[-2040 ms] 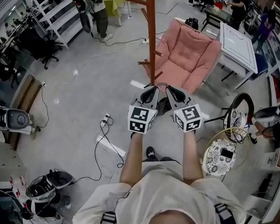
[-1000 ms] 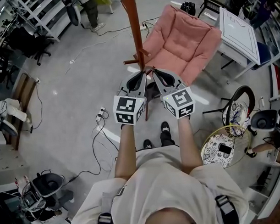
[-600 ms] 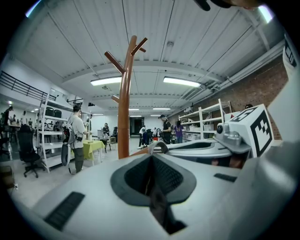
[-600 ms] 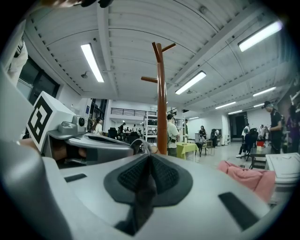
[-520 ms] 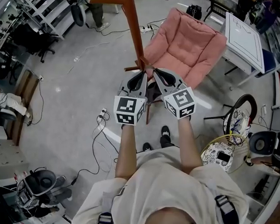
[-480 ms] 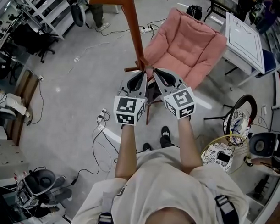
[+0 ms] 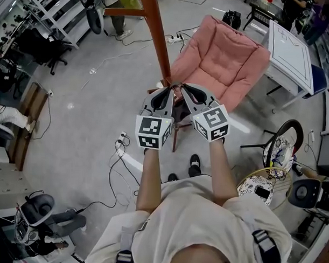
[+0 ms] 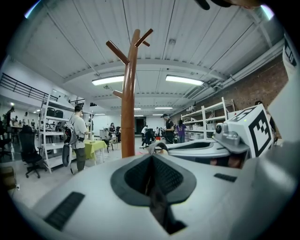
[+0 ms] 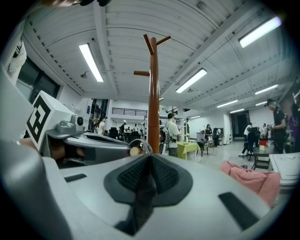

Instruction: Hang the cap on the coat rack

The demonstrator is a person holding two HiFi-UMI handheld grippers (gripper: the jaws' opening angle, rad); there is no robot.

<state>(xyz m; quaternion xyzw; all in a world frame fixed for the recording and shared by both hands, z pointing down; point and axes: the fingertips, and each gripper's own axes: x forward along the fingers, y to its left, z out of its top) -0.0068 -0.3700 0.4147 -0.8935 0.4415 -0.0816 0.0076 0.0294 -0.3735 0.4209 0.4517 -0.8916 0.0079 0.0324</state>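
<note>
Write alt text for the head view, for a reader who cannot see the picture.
Seen from above, a person holds the left gripper and right gripper side by side, jaws closed on a dark cap between them, close in front of a brown wooden coat rack. A pink armchair stands beyond the rack, to its right, on a grey floor.

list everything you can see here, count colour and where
coat rack: one, reddish-brown wood, just ahead of the grippers
cap: one, dark, pinched between both grippers, mostly hidden
armchair: one, pink, right of the rack
table: one, white, far right
shelving: one unit, white, upper left
power strip: one, white, on the floor at left with cables trailing
round stool: one, black-and-white pattern, lower right
bystanders: several, far end of the room
left gripper: one, grey, shut on the cap
right gripper: one, grey, shut on the cap
</note>
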